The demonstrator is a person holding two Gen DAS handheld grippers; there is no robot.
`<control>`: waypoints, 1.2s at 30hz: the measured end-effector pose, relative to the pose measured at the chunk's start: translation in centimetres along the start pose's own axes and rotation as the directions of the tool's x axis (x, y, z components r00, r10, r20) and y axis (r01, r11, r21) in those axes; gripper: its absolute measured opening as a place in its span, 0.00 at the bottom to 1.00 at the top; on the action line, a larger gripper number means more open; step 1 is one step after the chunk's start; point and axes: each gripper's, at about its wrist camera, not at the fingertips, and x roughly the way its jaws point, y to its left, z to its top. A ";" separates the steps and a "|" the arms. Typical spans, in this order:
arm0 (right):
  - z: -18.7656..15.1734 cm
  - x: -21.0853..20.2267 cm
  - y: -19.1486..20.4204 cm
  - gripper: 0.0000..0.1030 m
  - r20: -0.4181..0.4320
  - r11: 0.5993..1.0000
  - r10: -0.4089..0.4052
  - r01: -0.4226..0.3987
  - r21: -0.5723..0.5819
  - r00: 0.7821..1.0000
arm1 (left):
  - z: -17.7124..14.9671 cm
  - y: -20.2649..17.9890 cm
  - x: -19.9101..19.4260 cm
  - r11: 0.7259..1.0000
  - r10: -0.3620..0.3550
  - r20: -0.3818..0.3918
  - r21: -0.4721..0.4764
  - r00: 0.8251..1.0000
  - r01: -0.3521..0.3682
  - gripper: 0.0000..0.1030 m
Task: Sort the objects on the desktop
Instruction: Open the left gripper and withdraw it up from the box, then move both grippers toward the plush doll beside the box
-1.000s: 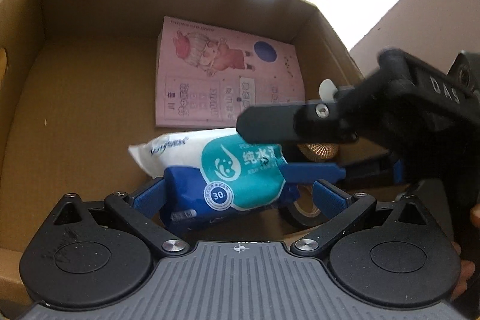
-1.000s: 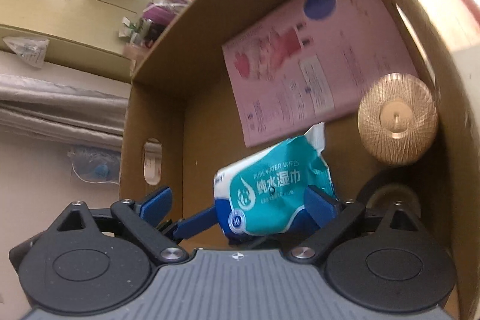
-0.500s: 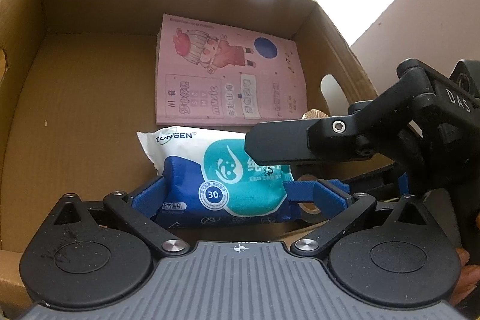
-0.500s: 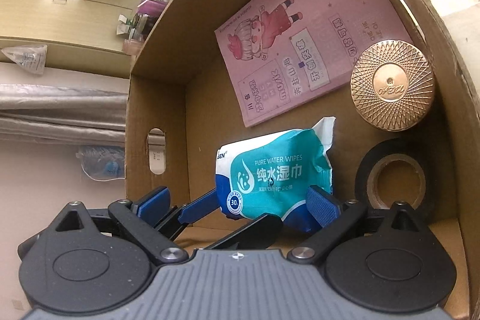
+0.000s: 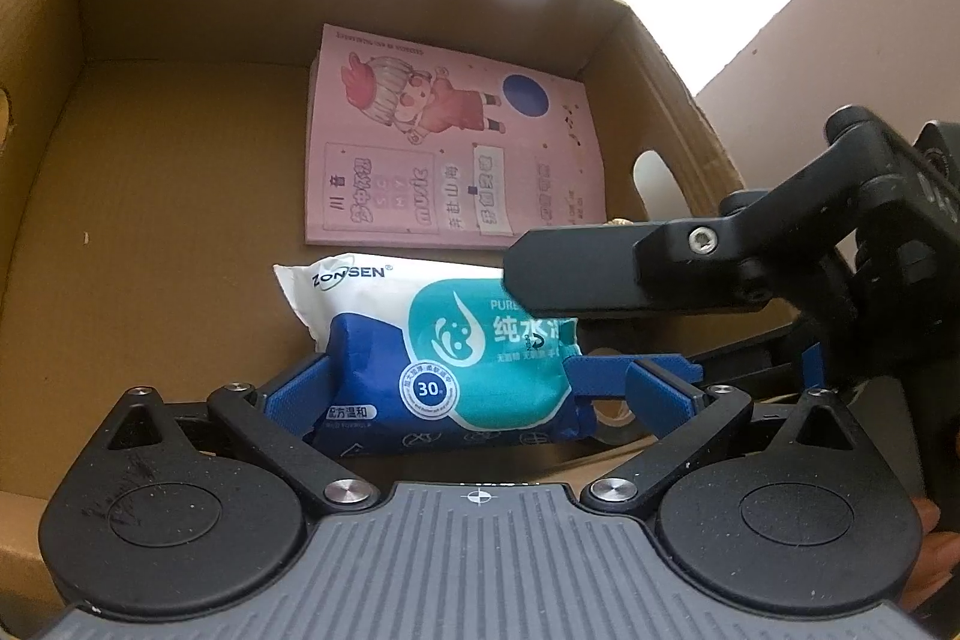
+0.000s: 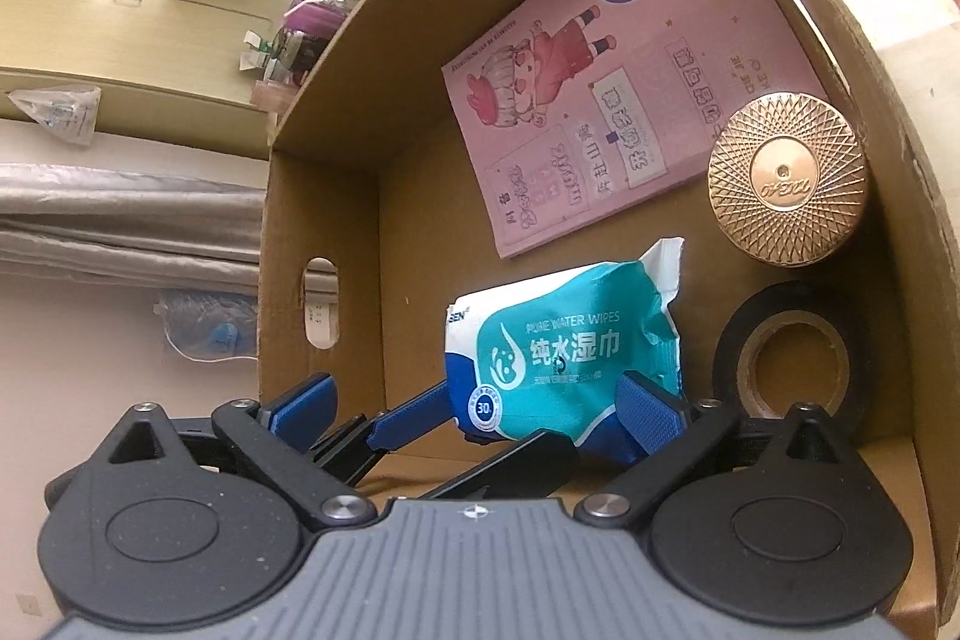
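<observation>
Cluttered shelves and window glare beyond the rim of an open cardboard box (image 5: 180, 10). Left claw (image 5: 480, 391) spread wide, low over the near wall, wipes pack (image 5: 444, 340) lying on the box floor between its blue fingers (image 5: 294, 394): one against the pack's end, the other apart from it. No sign of a pinch, so probably set down rather than held. Right claw (image 6: 477, 406) likewise spread wide and empty, one finger beside the pack's corner, crossing just in front of the left claw. Further out: pink booklet (image 5: 450, 148) flat just beyond the pack, black tape roll (image 6: 792, 358) beside the pack, gold round lid (image 6: 786, 178) near the right wall.

Likely trouble on pulling out:
- tangling of the two claws, with fingers crowded round one pack
- dragging or flipping the soft pack on a caught crimped edge
- knocking the tape roll or lid with a sideways pull
- snagging the near wall on too shallow a lift

Pose: left claw aimed forward and down from the near side; right claw entering from the right, rolled onto its side, with a sliver of a hand (image 5: 939, 532) behind it at the frame edge.
</observation>
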 end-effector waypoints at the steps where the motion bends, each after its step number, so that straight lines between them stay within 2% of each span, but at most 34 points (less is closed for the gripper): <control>1: -0.1 -0.2 0.2 0.98 0.014 1.000 -0.012 0.012 -0.013 1.000 | 0.0 -0.1 -0.2 1.000 0.005 0.006 0.002 1.000 -0.005 1.00; 4: -0.5 -1.2 1.1 0.98 0.069 0.996 -0.046 0.050 -0.069 0.997 | 0.0 -0.5 -1.0 0.999 0.034 0.041 0.016 0.999 -0.035 1.00; 7: -1.2 -2.9 1.9 0.98 0.127 0.993 -0.026 0.041 -0.115 0.992 | -0.2 -0.9 -2.4 0.999 0.048 0.088 -0.001 0.995 -0.048 1.00; 10: -2.2 -5.3 2.9 0.98 0.212 0.985 0.010 0.026 -0.169 0.977 | -0.9 -1.3 -4.5 0.998 0.052 0.152 -0.033 0.987 -0.047 1.00; 14: -3.9 -8.8 4.1 0.98 0.316 0.969 0.057 0.024 -0.245 0.947 | -3.0 -2.3 -8.3 0.996 0.086 0.255 -0.047 0.963 -0.076 1.00; 17: -5.3 -10.7 4.9 0.98 0.361 0.959 0.073 0.034 -0.283 0.930 | -4.6 -2.7 -11.0 0.994 0.100 0.316 -0.063 0.943 -0.085 1.00; 20: -6.9 -12.2 6.1 0.99 0.389 0.941 0.080 0.060 -0.333 0.918 | -6.2 -2.9 -13.7 0.991 0.127 0.383 -0.087 0.915 -0.101 1.00; 23: -8.9 -13.1 7.6 1.00 0.415 0.903 0.070 0.119 -0.412 0.907 | -8.0 -3.0 -15.9 0.985 0.162 0.434 -0.122 0.886 -0.120 1.00; 27: -11.6 -13.3 9.6 1.00 0.433 0.828 0.032 0.220 -0.516 0.901 | -10.2 -3.0 -17.7 0.968 0.242 0.461 -0.169 0.854 -0.183 1.00; 31: -13.7 -12.8 11.1 1.00 0.440 0.754 -0.010 0.295 -0.587 0.898 | -11.9 -2.4 -19.0 0.945 0.318 0.456 -0.220 0.832 -0.240 1.00; 34: -15.1 -12.4 12.0 1.00 0.460 0.708 -0.044 0.352 -0.612 0.887 | -12.8 -1.8 -19.9 0.933 0.348 0.461 -0.253 0.817 -0.255 1.00; 36: -15.9 -12.0 12.5 1.00 0.477 0.683 -0.071 0.391 -0.617 0.876 | -13.4 -1.5 -20.6 0.924 0.373 0.471 -0.270 0.799 -0.272 1.00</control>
